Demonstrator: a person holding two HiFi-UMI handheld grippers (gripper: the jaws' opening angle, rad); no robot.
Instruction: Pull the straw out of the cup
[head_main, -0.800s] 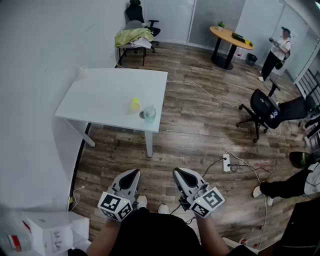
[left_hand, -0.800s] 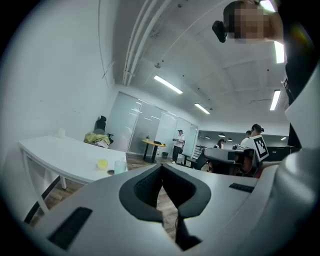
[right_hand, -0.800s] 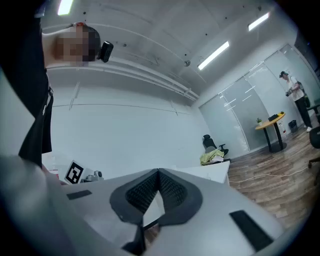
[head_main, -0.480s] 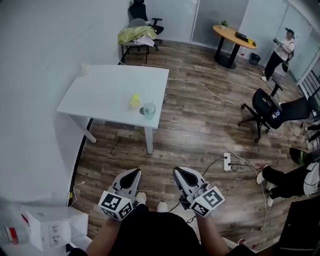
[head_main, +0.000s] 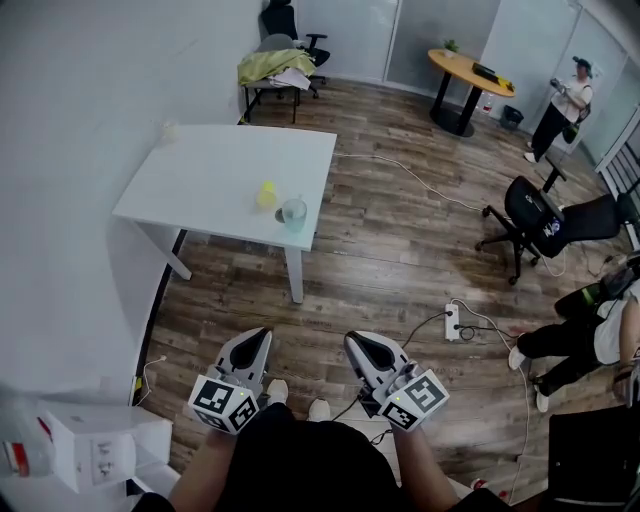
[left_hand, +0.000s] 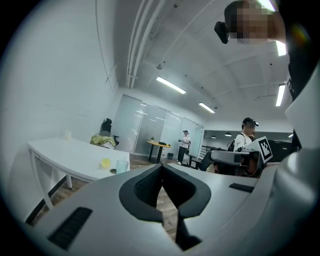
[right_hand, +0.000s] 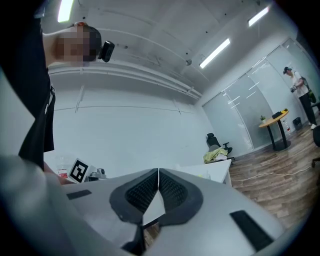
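Note:
A clear cup (head_main: 294, 212) stands near the front right corner of the white table (head_main: 200, 170), far ahead of me, with a small yellow object (head_main: 266, 193) just left of it. The straw is too small to make out. My left gripper (head_main: 257, 339) and right gripper (head_main: 355, 341) are held low by my body, well short of the table, both shut and empty. In the left gripper view the cup (left_hand: 122, 165) and yellow object (left_hand: 105, 163) show beyond the closed left gripper (left_hand: 162, 168). The right gripper (right_hand: 158, 172) also has its pads together.
A power strip (head_main: 452, 326) and cables lie on the wood floor to the right. An office chair (head_main: 530, 222) stands beyond it, and a seated person (head_main: 590, 335) is at the right edge. A white box (head_main: 95, 450) sits at lower left. A round table (head_main: 470, 75) and a standing person (head_main: 560, 105) are at the back.
The view has shifted a little, so the table and cup sit slightly left. My left gripper has dropped a touch to the left. Both grippers stay shut.

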